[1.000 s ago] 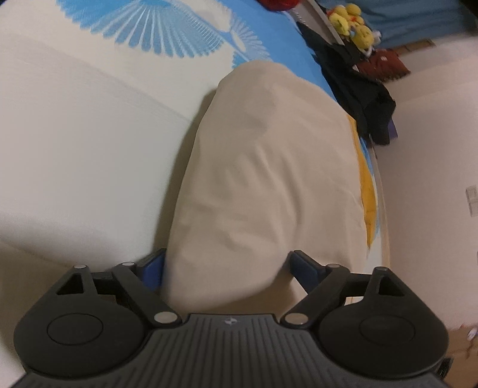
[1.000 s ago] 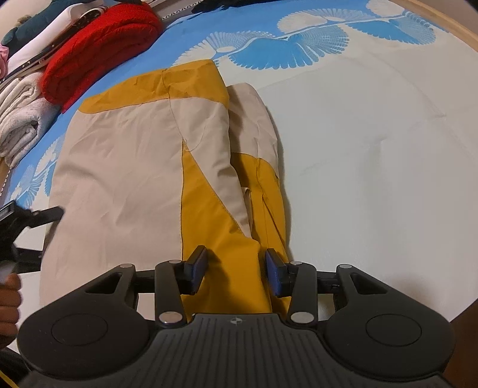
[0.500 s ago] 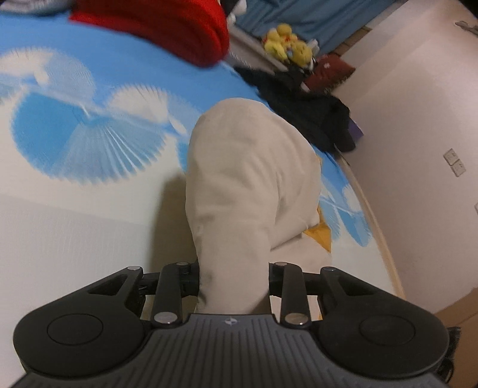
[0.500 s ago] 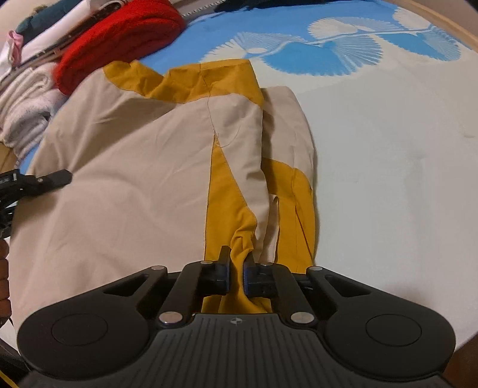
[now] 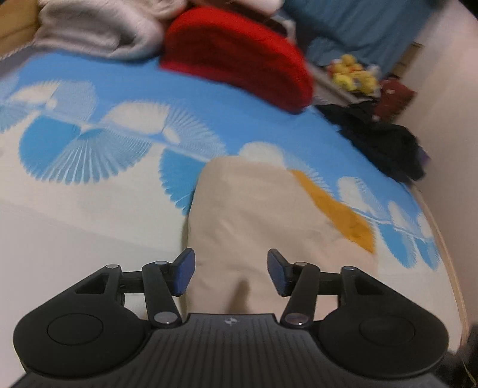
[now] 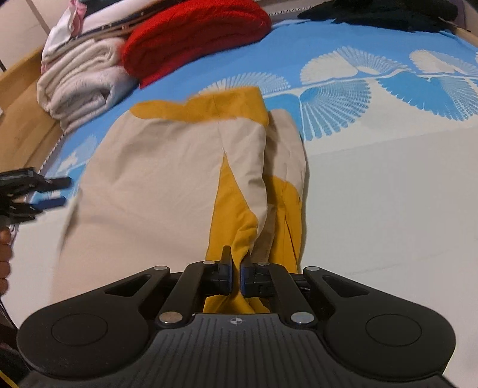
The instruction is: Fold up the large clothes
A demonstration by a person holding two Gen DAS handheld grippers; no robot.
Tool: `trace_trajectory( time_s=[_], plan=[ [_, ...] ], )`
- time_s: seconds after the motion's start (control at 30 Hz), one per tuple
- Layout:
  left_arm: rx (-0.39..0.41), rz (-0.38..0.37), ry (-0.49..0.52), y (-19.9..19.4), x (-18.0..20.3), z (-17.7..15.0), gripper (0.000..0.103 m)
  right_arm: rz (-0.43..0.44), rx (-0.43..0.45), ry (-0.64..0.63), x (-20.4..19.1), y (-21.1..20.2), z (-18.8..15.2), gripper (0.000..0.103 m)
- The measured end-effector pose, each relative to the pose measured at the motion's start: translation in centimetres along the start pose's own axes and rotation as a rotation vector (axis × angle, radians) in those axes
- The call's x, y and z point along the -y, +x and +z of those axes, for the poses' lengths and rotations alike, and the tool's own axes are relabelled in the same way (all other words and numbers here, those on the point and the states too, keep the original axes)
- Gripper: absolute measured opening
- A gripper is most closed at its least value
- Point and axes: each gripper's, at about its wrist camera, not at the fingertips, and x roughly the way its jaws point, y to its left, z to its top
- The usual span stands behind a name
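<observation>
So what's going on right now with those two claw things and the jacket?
Left gripper open over the beige and yellow jacket. Right gripper shut on its yellow hem fold. Red sweater well clear.

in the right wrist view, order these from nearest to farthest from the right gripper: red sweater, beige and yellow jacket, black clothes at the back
1. Beige and yellow jacket: pinched between the jaws of the right gripper, spread ahead and to the left.
2. Red sweater: folded, beyond the jacket, upper left.
3. Black clothes: at the bed's far edge, upper right.
</observation>
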Motion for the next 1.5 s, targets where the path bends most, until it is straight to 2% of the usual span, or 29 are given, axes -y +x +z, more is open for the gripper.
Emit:
trace_trajectory(
  time_s=[0.07, 0.13, 0.17, 0.2, 0.23, 0.27, 0.37, 0.43, 0.47, 0.5, 0.53, 0.57, 0.67, 0.77, 0.87, 0.9, 0.93, 0.97, 1.0, 1.1, 1.13, 1.2, 1.27, 1.37, 1.5],
  plan=[
    [-0.044, -0.073, 0.044, -0.9, 0.5, -1.0, 0.059, -0.018, -0.006, -0.009, -0.1, 0.1, -0.3, 0.004],
    [-0.144, -0.110, 0.140, -0.4, 1.2, -2.9, 0.059, -0.026, -0.006, -0.011, 0.0, 0.1, -0.6, 0.004],
    [-0.216, -0.077, 0.220, 0.6, 2.0, -4.2, 0.059, -0.028, -0.002, -0.015, 0.0, 0.0, -0.7, 0.004],
    [-0.273, -0.016, 0.305, 1.8, 2.9, -5.5, 0.067, -0.028, 0.000, -0.016, 0.0, 0.0, -0.8, 0.004],
    [-0.281, 0.043, 0.390, 2.4, 3.5, -6.9, 0.072, -0.027, 0.004, -0.014, 0.1, 0.0, -0.8, 0.004],
    [-0.269, 0.070, 0.428, 2.3, 3.7, -7.3, 0.072, -0.024, 0.005, -0.009, 0.0, -0.2, -0.9, 0.004],
    [-0.246, 0.008, 0.342, 0.3, 3.2, -6.8, 0.070, -0.039, 0.015, -0.024, -0.5, -0.7, -1.2, 0.007],
    [-0.239, -0.035, 0.371, -1.0, 3.4, -7.3, 0.070, -0.040, 0.015, -0.014, -0.2, -1.1, -1.4, 0.011],
    [-0.273, -0.042, 0.407, -0.8, 3.8, -8.2, 0.071, -0.024, 0.006, 0.007, 0.0, -1.3, -1.5, 0.014],
    [-0.326, -0.018, 0.447, -0.1, 3.9, -9.3, 0.074, -0.003, -0.008, 0.022, 0.4, -1.4, -1.7, 0.014],
    [-0.345, 0.014, 0.464, 0.4, 3.9, -10.1, 0.081, 0.006, -0.027, 0.024, 0.6, -1.4, -1.8, 0.018],
    [-0.343, 0.035, 0.456, 0.5, 3.8, -10.3, 0.081, 0.003, -0.052, 0.007, 0.7, -1.3, -2.1, 0.021],
    [-0.314, 0.024, 0.421, -0.3, 3.9, -10.1, 0.081, -0.026, -0.123, -0.044, 0.6, -1.0, -3.2, 0.030],
    [-0.305, 0.048, 0.470, -1.2, 4.5, -11.1, 0.081, -0.046, -0.146, -0.071, 0.6, -1.4, -3.9, 0.030],
    [-0.243, 0.102, 0.495, -3.5, 4.9, -12.2, 0.082, -0.150, -0.143, -0.109, 0.8, -2.3, -4.7, 0.029],
    [-0.195, 0.146, 0.510, -4.4, 5.3, -12.4, 0.082, -0.211, -0.132, -0.129, 0.7, -2.8, -5.0, 0.029],
    [-0.136, 0.190, 0.518, -5.8, 5.9, -12.7, 0.085, -0.295, -0.092, -0.172, 0.4, -3.8, -5.2, 0.028],
    [-0.066, 0.220, 0.518, -7.4, 6.4, -13.0, 0.085, -0.337, -0.034, -0.210, 0.0, -5.0, -5.4, 0.028],
    [0.005, 0.229, 0.506, -9.3, 7.0, -13.4, 0.087, -0.345, 0.031, -0.228, -0.5, -6.3, -5.4, 0.028],
    [0.177, 0.241, 0.445, -14.2, 8.2, -15.1, 0.103, -0.301, 0.314, -0.262, -2.9, -12.4, -6.3, 0.028],
    [0.225, 0.249, 0.431, -15.6, 8.6, -15.9, 0.103, -0.294, 0.404, -0.283, -3.8, -14.3, -7.2, 0.028],
    [0.273, 0.259, 0.422, -17.9, 9.8, -17.2, 0.103, -0.269, 0.565, -0.303, -5.1, -17.6, -8.9, 0.030],
    [0.314, 0.250, 0.408, -20.0, 11.0, -18.3, 0.103, -0.212, 0.675, -0.297, -6.2, -20.7, -10.9, 0.040],
    [0.339, 0.234, 0.386, -22.9, 12.7, -19.9, 0.103, -0.176, 0.707, -0.298, -7.6, -22.8, -13.8, 0.048],
    [0.355, 0.246, 0.331, -24.9, 13.6, -22.9, 0.103, -0.180, 0.599, -0.253, -8.6, -23.5, -16.1, 0.051]
  ],
)
